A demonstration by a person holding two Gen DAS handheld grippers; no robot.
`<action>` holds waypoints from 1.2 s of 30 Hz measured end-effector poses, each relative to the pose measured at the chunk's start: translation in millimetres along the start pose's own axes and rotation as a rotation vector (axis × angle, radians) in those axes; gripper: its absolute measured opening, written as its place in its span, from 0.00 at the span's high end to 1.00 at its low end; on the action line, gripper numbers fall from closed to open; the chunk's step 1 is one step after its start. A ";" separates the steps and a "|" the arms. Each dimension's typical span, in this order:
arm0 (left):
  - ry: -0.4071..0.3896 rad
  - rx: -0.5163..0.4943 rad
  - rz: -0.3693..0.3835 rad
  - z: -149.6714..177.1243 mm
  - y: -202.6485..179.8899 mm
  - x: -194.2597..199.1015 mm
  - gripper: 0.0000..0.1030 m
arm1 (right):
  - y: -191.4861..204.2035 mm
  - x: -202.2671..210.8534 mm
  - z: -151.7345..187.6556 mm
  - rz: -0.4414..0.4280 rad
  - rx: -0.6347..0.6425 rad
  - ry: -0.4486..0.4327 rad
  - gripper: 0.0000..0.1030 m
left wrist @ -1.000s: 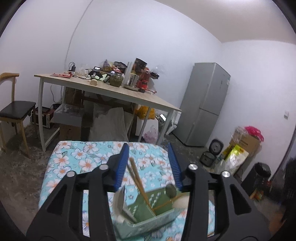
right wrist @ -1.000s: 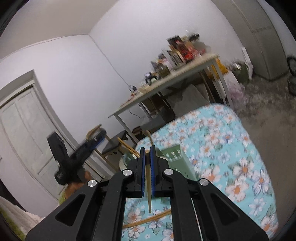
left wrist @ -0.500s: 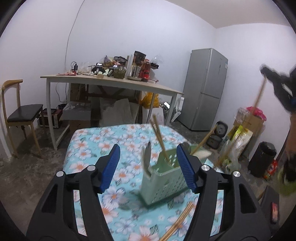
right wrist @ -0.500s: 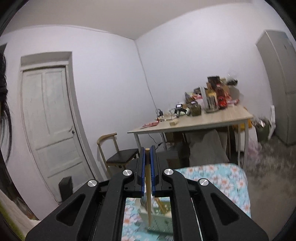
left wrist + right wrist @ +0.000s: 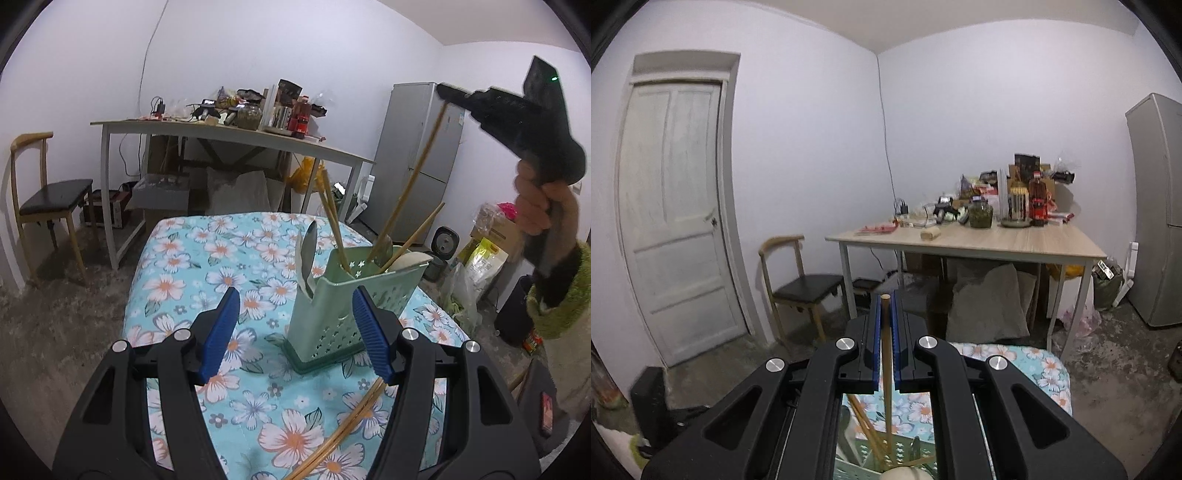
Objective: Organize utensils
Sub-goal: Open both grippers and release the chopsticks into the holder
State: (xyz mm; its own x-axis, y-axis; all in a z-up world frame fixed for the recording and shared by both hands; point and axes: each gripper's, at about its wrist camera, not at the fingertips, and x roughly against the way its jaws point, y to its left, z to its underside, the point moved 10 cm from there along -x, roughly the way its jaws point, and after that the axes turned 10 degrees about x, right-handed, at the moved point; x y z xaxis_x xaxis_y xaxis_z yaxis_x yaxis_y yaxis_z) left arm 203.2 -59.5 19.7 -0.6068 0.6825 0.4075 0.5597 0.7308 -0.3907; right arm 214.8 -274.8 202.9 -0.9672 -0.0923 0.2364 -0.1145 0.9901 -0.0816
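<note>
1. Two tongs serve one low table point(image 5: 177, 258) under a flowered cloth, on which the green slotted holder point(image 5: 354, 295) stands upright, right of centre in the left wrist view.
2. Most utensils visible are already sorted: the holder carries several chopsticks, a metal spoon point(image 5: 308, 243) leaning at its near-left corner, and a pale spoon bowl point(image 5: 408, 258) at its right rim.
3. Remaining work, as judged: one pair of chopsticks point(image 5: 343, 428) lies flat on the cloth in front of the holder and must be loaded. No other loose utensil is visible, though part of the table is hidden.
4. The left tongs point(image 5: 295, 332) are released. The blue pads stand wide apart with nothing between them. The holder sits just beyond the tips, nearer the right pad, and no contact is visible.
5. The right tongs point(image 5: 885, 332) are clenched on a single chopstick point(image 5: 886, 369), gripped near its top end with the shaft hanging down.
6. In the left wrist view the right tongs are raised above and right of the holder, carried by a hand point(image 5: 543, 206). The lower end of the held chopstick reaches the holder's far compartment; how deep it sits cannot be told.
7. The loose pair on the cloth passes below the right pad of the left tongs, within close reach.
</note>
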 end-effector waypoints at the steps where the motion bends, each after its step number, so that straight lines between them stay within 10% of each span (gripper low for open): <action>1: 0.003 0.004 -0.003 1.1 1.8 -0.7 0.42 | -0.5 -7.9 6.5 0.006 0.005 0.016 0.95; 14: 0.016 0.025 -0.018 6.2 8.4 -5.7 0.42 | 7.4 -47.7 61.6 0.064 0.071 0.121 0.95; 21: 0.021 0.025 -0.016 7.2 6.9 -6.5 0.42 | -9.3 -38.5 61.0 0.068 -0.028 0.117 0.66; 36: 0.041 0.038 -0.004 12.6 8.6 -15.6 0.42 | -33.6 32.1 86.1 0.001 -0.306 0.093 0.61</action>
State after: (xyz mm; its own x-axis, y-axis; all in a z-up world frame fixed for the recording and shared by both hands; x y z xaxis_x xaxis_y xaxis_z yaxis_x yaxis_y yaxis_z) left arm 210.3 -63.9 -0.5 -0.5849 0.6797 0.4427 0.5348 0.7335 -0.4195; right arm 168.1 -320.2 129.9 -0.9410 -0.0952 0.3247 -0.0265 0.9774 0.2097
